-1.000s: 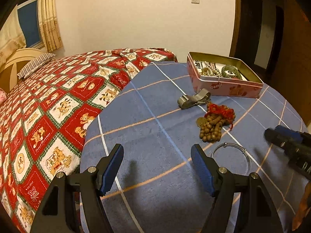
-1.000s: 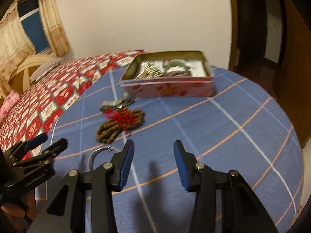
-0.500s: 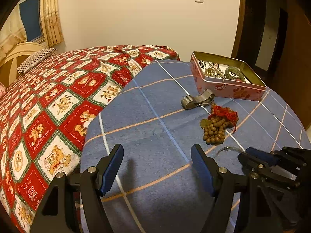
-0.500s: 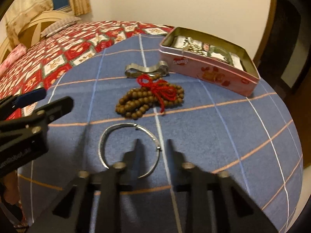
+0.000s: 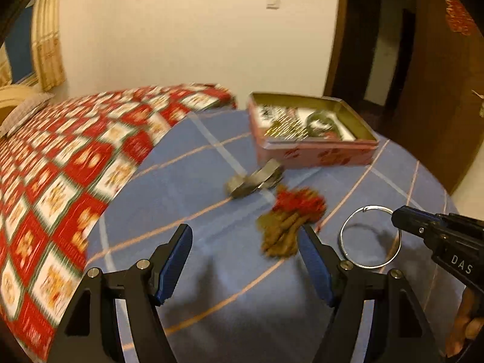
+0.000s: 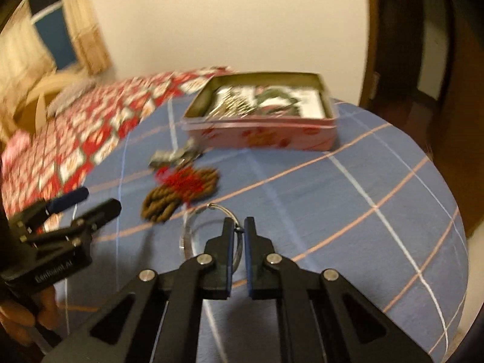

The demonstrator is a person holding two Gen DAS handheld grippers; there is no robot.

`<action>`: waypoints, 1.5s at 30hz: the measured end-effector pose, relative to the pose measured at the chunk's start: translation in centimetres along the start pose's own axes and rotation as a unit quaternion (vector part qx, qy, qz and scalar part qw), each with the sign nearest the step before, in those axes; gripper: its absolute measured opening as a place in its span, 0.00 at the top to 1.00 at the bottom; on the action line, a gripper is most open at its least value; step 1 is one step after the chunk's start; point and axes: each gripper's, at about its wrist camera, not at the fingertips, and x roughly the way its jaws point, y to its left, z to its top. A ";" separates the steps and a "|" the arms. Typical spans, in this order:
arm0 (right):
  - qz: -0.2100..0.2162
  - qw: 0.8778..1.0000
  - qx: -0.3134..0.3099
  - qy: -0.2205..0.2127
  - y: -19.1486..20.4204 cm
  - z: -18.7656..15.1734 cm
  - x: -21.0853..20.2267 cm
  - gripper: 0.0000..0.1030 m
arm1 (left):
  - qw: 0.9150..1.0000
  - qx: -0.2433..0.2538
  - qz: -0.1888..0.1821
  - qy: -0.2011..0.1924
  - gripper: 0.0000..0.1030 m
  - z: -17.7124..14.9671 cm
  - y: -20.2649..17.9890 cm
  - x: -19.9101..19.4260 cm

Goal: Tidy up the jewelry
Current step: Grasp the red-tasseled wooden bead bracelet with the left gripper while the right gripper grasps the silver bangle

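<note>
Right tool [image 6: 238,230] pinching silver bangle [image 5: 370,237] (lifted off the cloth), left tool [image 5: 246,261] spread, empty, pink tin [image 5: 314,151] beyond

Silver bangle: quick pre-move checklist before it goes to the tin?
1. Right hand-held gripper shut on the silver bangle: ok, jaws have just been closing and now pinch its rim.
2. Bangle clear of the cloth: cannot tell, it looks barely raised and the frame is blurred.
3. Pink tin open, no lid in the way: ok.
4. Room inside the tin: cannot tell, jewelry already lies there, blurred.
5. Wooden bead string apart from the bangle: ok, it lies beside it with no overlap seen.
6. Left hand-held gripper open, empty, off to the side of the path: ok.
</note>
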 end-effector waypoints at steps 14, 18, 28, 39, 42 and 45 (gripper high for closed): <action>0.001 0.999 0.032 0.001 -2.5 -0.1 0.2 0.91 | 0.994 0.089 -0.054 0.032 0.94 1.9 -4.6 5.6; 0.005 0.999 0.041 -0.001 -2.9 -0.3 0.2 0.91 | 0.995 0.058 -0.079 -0.003 0.98 2.3 -3.3 3.3; 0.017 0.997 0.058 -0.040 -3.8 0.8 -1.8 0.93 | 0.989 0.008 -0.131 -0.075 0.99 3.2 -0.9 -2.7; 0.000 0.998 0.046 0.038 -4.6 0.0 0.9 0.43 | 0.985 -0.013 -0.138 -0.099 0.99 3.4 0.2 -4.7; 0.006 0.998 0.032 0.051 -3.5 -0.4 1.8 0.32 | 0.987 -0.013 -0.133 -0.093 0.99 3.4 0.2 -4.5; -0.004 0.997 -0.015 0.073 -1.4 -0.6 3.4 0.28 | 0.988 -0.009 -0.127 -0.087 0.99 3.1 0.0 -4.3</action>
